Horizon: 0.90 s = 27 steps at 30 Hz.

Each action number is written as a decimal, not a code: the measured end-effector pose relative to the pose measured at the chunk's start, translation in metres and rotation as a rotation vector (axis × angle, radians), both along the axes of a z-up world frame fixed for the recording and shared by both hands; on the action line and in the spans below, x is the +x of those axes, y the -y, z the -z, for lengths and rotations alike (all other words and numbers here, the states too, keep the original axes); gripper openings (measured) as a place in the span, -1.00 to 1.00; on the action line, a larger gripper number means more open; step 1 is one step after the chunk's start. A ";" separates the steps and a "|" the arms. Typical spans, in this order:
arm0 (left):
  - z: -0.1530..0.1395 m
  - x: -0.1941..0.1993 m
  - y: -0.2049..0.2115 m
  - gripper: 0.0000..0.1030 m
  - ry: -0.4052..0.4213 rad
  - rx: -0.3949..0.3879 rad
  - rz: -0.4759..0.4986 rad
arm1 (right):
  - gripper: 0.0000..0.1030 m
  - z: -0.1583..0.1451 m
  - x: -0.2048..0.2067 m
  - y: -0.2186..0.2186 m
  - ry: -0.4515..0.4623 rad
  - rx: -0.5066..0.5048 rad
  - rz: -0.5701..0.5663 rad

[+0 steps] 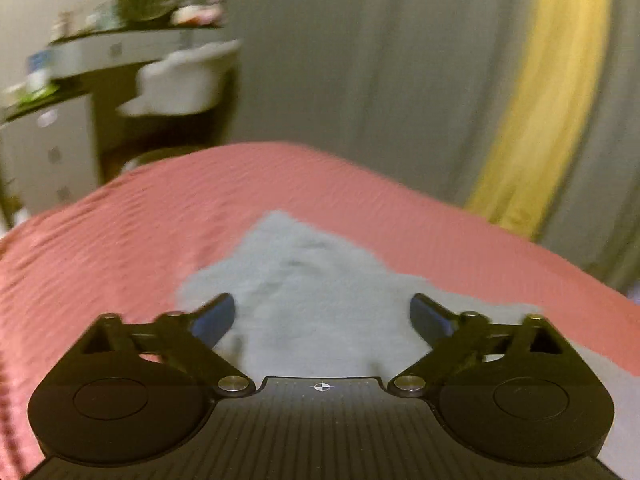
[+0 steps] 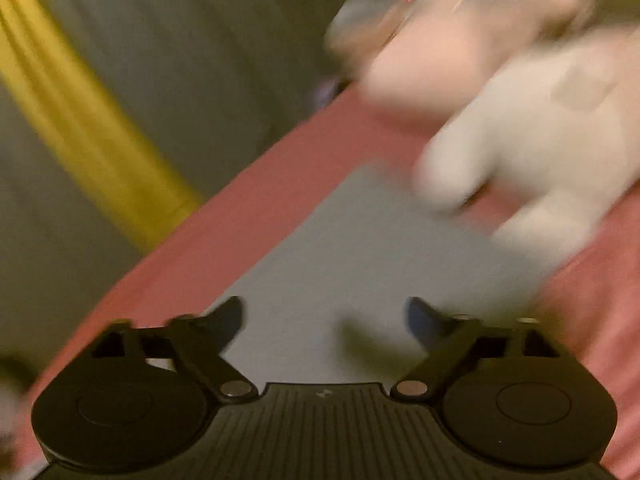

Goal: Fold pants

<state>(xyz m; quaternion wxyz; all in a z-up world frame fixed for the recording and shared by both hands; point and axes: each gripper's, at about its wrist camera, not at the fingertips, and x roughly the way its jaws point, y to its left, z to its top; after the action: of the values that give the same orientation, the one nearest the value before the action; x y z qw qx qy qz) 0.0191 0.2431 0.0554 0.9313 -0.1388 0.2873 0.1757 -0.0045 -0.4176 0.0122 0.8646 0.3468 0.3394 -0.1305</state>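
The left gripper hangs close over the gray pants, its fingers spread wide and holding nothing. The right gripper is the same, fingers spread, empty. The pants lie flat on the pink bed. From both grippers the cloth stretches straight ahead and away, so its long axis seems to run forward from the fingers. A white plush toy lies at the far end. Which gripper is nearer, I cannot tell.
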 end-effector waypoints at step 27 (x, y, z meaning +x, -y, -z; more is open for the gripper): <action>0.030 -0.004 0.039 0.94 -0.253 0.087 0.053 | 0.92 0.064 0.028 -0.047 -0.158 0.124 -0.172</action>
<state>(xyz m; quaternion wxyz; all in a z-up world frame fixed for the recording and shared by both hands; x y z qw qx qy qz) 0.0150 0.2045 0.0257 0.8970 -0.0674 0.3981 0.1797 0.0237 -0.3704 -0.0519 0.8201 0.3578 0.4424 -0.0616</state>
